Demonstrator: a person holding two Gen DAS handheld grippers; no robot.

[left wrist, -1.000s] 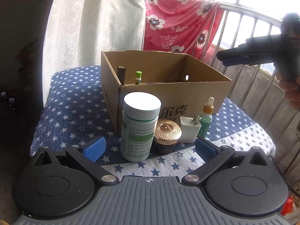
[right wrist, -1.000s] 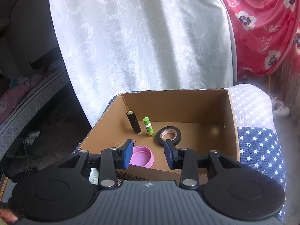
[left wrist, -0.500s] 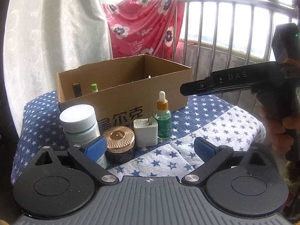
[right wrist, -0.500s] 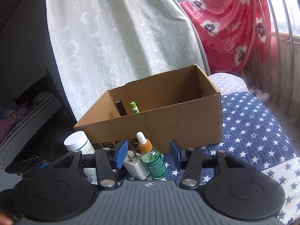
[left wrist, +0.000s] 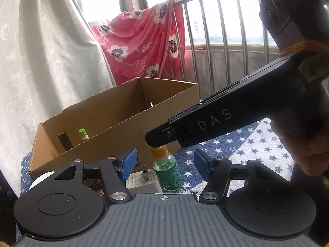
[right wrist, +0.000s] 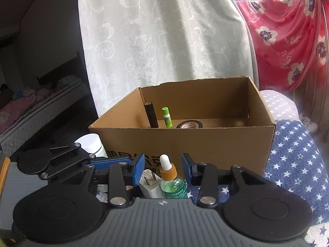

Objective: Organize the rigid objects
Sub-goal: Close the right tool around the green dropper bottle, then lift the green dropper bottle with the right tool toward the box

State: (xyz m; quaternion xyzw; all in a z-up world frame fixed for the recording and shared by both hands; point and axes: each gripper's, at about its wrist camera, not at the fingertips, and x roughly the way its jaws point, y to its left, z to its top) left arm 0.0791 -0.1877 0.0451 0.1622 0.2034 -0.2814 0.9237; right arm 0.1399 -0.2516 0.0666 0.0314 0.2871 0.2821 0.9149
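At far left in the right wrist view, a white-capped bottle (right wrist: 90,144) stands on the star-print cloth (right wrist: 296,164), just in front of the box's left corner. The left gripper (right wrist: 123,162) enters from the left at low level, its blue pads lying just in front of that bottle. In its own view the left gripper (left wrist: 164,164) has its jaws partly open; they have just been closing. The charger (left wrist: 141,182) and dropper bottle (left wrist: 167,171) sit in the gap between them, with no pad touching either.

The white charger (right wrist: 150,184) stands prongs up, touching or just beside the dropper bottle on its left side. The green dropper bottle (right wrist: 172,183), upright with an orange collar and white bulb, stands directly in front of the box's front wall.

The right gripper (right wrist: 162,168) has its jaws partly open, having just been closing. Its pads flank the charger and the dropper bottle, clear of both; nothing is gripped. From the left wrist view, the right gripper's tip (left wrist: 158,140) is directly over the dropper cap, held by a hand (left wrist: 304,144) at right.

The cardboard box (right wrist: 205,144) sits behind these items. Inside it are a black tube (right wrist: 151,115) and a green-capped stick (right wrist: 166,117), both leaning upright, with a tape roll (right wrist: 189,124) to their right.
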